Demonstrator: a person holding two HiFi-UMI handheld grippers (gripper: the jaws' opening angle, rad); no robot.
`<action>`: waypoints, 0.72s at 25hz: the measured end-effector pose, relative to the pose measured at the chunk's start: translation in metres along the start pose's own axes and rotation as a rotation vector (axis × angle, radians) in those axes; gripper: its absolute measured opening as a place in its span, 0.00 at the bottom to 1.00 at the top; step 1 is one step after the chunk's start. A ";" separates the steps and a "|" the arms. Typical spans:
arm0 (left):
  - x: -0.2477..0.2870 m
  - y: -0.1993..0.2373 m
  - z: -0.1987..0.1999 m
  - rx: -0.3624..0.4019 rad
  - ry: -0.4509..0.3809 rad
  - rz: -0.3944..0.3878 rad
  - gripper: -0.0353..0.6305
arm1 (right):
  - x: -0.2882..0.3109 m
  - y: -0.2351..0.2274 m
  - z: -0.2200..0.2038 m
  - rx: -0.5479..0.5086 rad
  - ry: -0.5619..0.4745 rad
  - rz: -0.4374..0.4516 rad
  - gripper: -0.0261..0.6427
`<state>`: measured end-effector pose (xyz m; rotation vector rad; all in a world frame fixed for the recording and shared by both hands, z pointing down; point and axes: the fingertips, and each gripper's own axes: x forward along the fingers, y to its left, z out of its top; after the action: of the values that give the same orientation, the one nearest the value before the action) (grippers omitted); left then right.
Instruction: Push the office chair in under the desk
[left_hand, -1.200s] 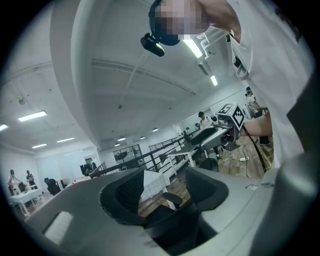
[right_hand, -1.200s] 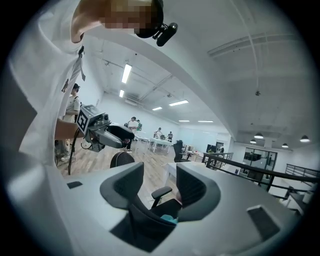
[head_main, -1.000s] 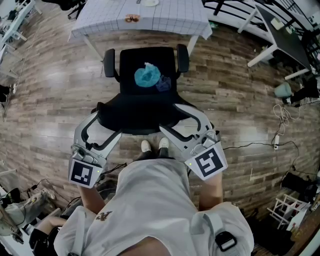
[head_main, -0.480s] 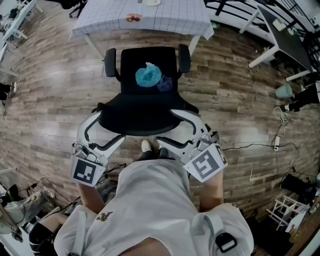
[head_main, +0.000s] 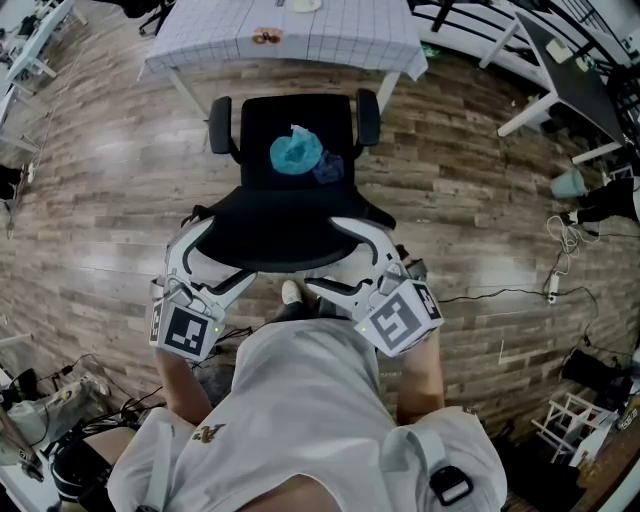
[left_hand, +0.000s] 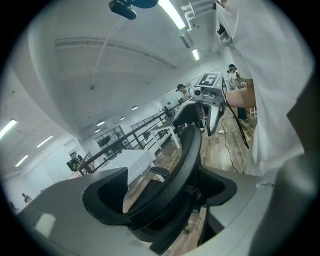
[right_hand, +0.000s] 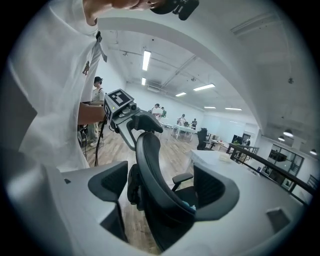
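Note:
The black office chair stands with its seat towards the desk, which is draped in a white checked cloth. Its backrest is nearest me. A crumpled blue thing lies on the seat. My left gripper straddles the backrest's left end and my right gripper its right end. Both sets of jaws are opening. In the left gripper view the backrest runs between the pads of the left gripper. The right gripper has the backrest between its pads with gaps on either side.
My shoes are on the wood floor just behind the chair. Cables and a power strip lie to the right. Other desks stand at the upper right, and clutter sits at the lower left.
Both grippers' jaws have spread wider around the backrest and shifted slightly inward. The chair has barely moved.

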<state>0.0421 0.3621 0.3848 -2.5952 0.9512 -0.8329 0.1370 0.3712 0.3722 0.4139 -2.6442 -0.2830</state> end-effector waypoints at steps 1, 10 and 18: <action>0.004 0.000 -0.001 0.006 0.004 0.000 0.68 | 0.002 0.000 -0.003 0.000 0.009 0.004 0.65; 0.009 0.005 0.000 0.018 -0.024 0.047 0.68 | 0.012 -0.007 -0.018 -0.018 0.011 -0.023 0.64; 0.012 0.007 0.000 0.009 -0.027 0.061 0.69 | 0.010 -0.011 -0.018 -0.052 -0.010 -0.009 0.55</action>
<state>0.0455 0.3490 0.3871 -2.5495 1.0110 -0.7824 0.1396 0.3550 0.3892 0.4085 -2.6392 -0.3565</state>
